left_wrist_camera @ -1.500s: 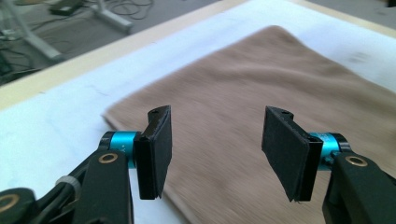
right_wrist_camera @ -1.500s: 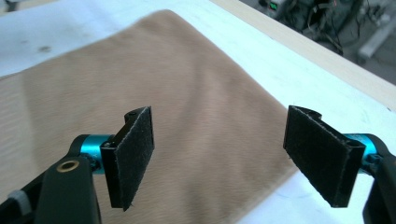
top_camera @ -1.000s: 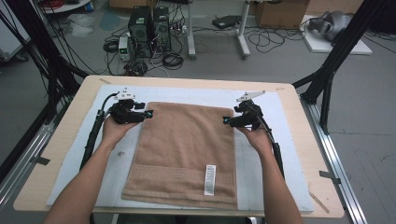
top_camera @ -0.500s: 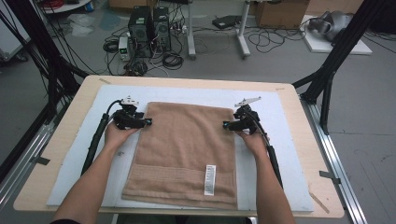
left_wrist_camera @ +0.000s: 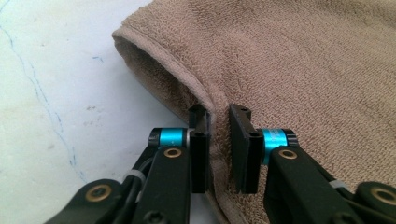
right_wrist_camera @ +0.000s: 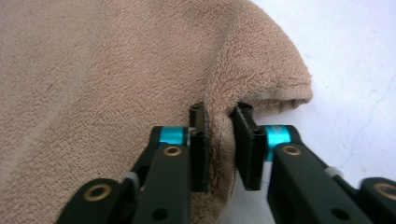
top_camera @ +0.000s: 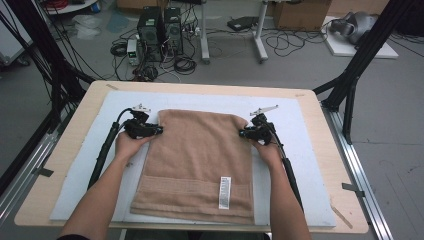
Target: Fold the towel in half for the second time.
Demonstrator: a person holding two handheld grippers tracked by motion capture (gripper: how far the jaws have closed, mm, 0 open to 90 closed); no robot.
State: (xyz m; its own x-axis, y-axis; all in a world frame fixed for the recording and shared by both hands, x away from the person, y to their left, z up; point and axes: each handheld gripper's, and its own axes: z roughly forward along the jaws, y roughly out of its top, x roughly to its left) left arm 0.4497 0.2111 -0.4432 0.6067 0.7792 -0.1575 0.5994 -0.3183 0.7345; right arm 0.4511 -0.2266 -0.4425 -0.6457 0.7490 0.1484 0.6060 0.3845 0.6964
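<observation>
A: Where's the towel [top_camera: 197, 160] relative to the claws?

B: It lies flat between them on the pale mat [top_camera: 305, 150], which covers the table [top_camera: 60, 165]. The left claw [top_camera: 159, 131] is at its left edge near the far corner, the right claw [top_camera: 242, 133] at its right edge near the other far corner. Most of the cloth stretches from the claws back towards the person, with a white label [top_camera: 225, 192] near the hem there.

A: Are the claws gripping it?

B: Both have just been closing, with towel edge between the jaws. In the left gripper view the left claw [left_wrist_camera: 218, 140] has a raised fold of the hem pinched up between its pads [left_wrist_camera: 200, 149], and the jaws are nearly together on it. In the right gripper view the right claw [right_wrist_camera: 219, 142] does the same: a ridge of cloth stands between the pads [right_wrist_camera: 200, 149], squeezed narrow.

A: And the corners past the jaws?

B: Just beyond each claw the towel's corner curls up off the mat, showing a dark gap under the fold. The rest of the cloth spreads away to the inner side of each claw, and bare mat lies to the outer side.

A: The hands?

B: The left hand [top_camera: 127, 146] and right hand [top_camera: 267, 150] are behind the claws, low over the mat, with the cables trailing back along the forearms.
</observation>
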